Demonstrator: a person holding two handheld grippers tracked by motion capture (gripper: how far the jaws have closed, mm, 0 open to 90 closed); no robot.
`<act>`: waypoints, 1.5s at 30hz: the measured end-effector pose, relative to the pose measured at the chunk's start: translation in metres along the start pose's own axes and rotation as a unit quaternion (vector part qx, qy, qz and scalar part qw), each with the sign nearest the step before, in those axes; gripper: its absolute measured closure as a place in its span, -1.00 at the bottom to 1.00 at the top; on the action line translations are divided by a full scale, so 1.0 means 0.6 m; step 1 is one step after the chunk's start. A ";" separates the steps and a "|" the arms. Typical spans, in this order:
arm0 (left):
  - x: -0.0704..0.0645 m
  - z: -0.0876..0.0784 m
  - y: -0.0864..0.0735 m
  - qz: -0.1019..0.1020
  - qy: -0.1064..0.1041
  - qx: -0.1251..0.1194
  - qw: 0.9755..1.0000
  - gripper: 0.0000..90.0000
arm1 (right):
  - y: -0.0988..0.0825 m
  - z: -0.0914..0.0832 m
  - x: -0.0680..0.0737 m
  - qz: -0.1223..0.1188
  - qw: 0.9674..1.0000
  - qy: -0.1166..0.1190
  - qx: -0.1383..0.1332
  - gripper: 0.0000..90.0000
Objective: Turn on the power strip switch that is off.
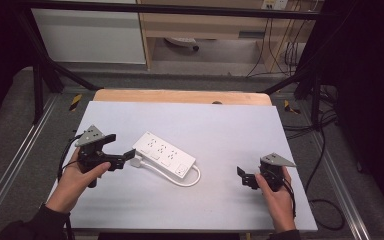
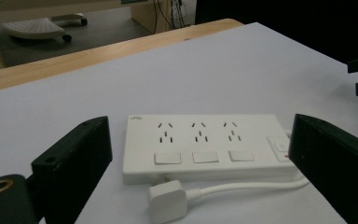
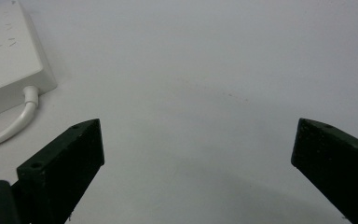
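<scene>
On the left side of the white tabletop (image 1: pixel 220 125), the person's left hand (image 1: pixel 77 175) holds the left tool (image 1: pixel 121 148), its jaws spread wide and pointing toward the middle — just short of a white power strip (image 1: pixel 164 154). From the left gripper view the strip (image 2: pixel 205 144) lies flat between the two black jaws but beyond them, untouched, showing three socket groups, three square switches and a rocker switch at its far end. Its white plug (image 2: pixel 166 200) rests on the tabletop just in front of the strip, and the white cable (image 2: pixel 247 186) curls back along the strip's near edge. In the high view the cable (image 1: pixel 192 178) loops off the strip's lower right end. Farther right, well apart from the strip, the right hand (image 1: pixel 277 192) holds the right tool (image 1: pixel 242 177) low over bare tabletop — jaws parted and holding nothing. The right gripper view catches the strip's corner (image 3: pixel 9 56) and cable (image 3: pixel 14 126) at its upper left.
</scene>
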State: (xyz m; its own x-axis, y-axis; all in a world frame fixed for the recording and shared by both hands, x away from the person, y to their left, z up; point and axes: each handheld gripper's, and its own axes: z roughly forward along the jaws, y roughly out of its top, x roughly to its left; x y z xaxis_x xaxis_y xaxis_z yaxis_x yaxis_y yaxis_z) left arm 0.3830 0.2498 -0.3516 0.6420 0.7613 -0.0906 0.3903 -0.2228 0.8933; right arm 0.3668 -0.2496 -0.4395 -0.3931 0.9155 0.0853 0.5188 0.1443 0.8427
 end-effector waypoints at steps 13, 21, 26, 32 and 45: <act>-0.006 0.024 0.002 0.003 -0.004 0.013 1.000 -0.87 | 0.000 -0.001 -0.001 0.003 1.000 -0.001 -0.001 -0.94; -0.010 0.039 0.002 0.008 -0.008 0.022 1.000 -0.86 | 0.000 -0.001 -0.002 0.004 1.000 -0.001 0.000 -0.94; -0.015 0.048 0.001 0.010 -0.011 0.028 1.000 -0.86 | 0.000 -0.001 -0.004 0.005 1.000 -0.003 -0.002 -0.94; -0.016 0.057 0.000 0.011 -0.012 0.034 0.999 -0.86 | 0.000 -0.001 -0.004 0.003 1.000 -0.002 -0.002 -0.94; -0.020 0.078 -0.006 0.021 -0.017 0.046 0.999 -0.84 | 0.000 -0.002 -0.005 0.005 1.000 -0.002 -0.002 -0.94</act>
State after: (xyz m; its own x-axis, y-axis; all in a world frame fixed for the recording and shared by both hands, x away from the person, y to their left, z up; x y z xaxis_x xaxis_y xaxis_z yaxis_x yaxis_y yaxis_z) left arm 0.4044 0.2129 -0.3745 0.6808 0.7290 -0.0710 0.4206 -0.3098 0.8527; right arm 0.3670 -0.2524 -0.4391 -0.3850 0.9183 0.0924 0.5204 0.1333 0.8434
